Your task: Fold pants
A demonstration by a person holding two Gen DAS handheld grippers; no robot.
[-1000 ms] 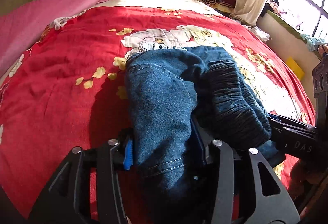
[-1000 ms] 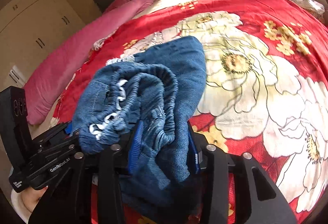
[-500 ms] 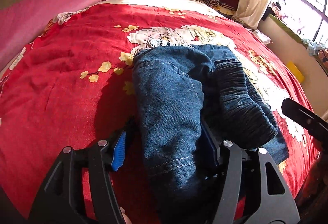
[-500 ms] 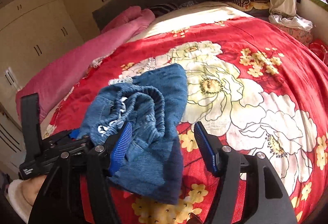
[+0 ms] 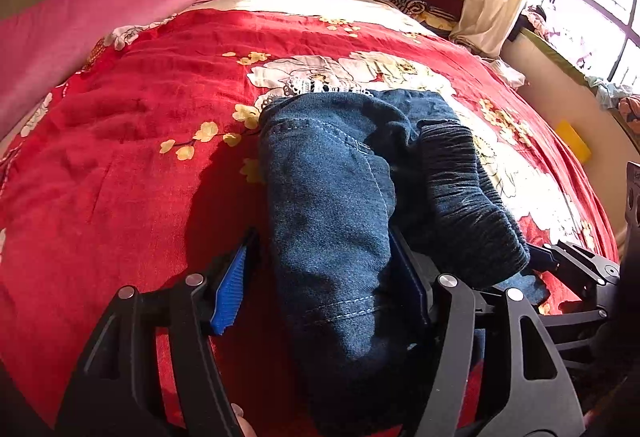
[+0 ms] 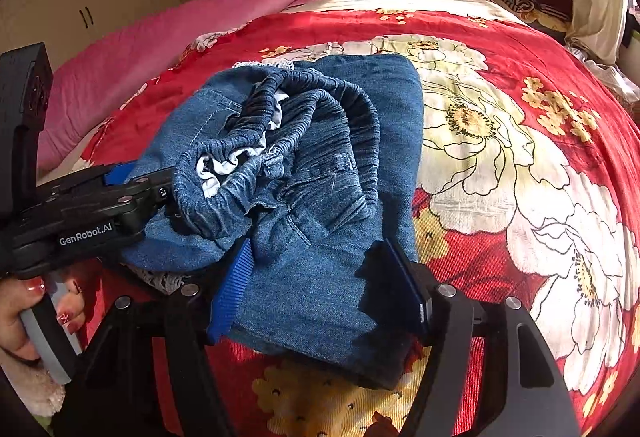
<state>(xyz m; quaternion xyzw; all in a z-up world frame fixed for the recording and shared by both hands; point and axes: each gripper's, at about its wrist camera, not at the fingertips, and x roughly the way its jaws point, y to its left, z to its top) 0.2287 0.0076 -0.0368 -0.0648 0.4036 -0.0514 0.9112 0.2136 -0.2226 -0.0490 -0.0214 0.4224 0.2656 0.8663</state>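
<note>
**Loose fold at risk as both grips let go**

The denim pants [image 5: 332, 205] lie in a bundled fold on the red floral bedspread [image 5: 132, 157], near the front edge of the bed. The left gripper [image 5: 320, 277] straddles the near end of the bundle; its jaws are opening, the left blue pad stands clear of the cloth and the right one lies close against it, so nothing is pinched. In the right wrist view the right gripper [image 6: 320, 285] sits around the other near corner, its jaws also opening with denim between them but not squeezed.

The main danger is the elastic waistband [image 6: 304, 125], which sits bunched and puffed up on top instead of lying flat. Left unpressed, it could spring the top layer open and undo the fold. A second risk is snagging: the ribbed blue pads are close to the fabric, and pulling either gripper back at a slant could drag a layer along and skew the stack. The bundle also lies close to the bed's edge, so a tug toward the person's hand [image 6: 20, 317] might pull it off.
</note>
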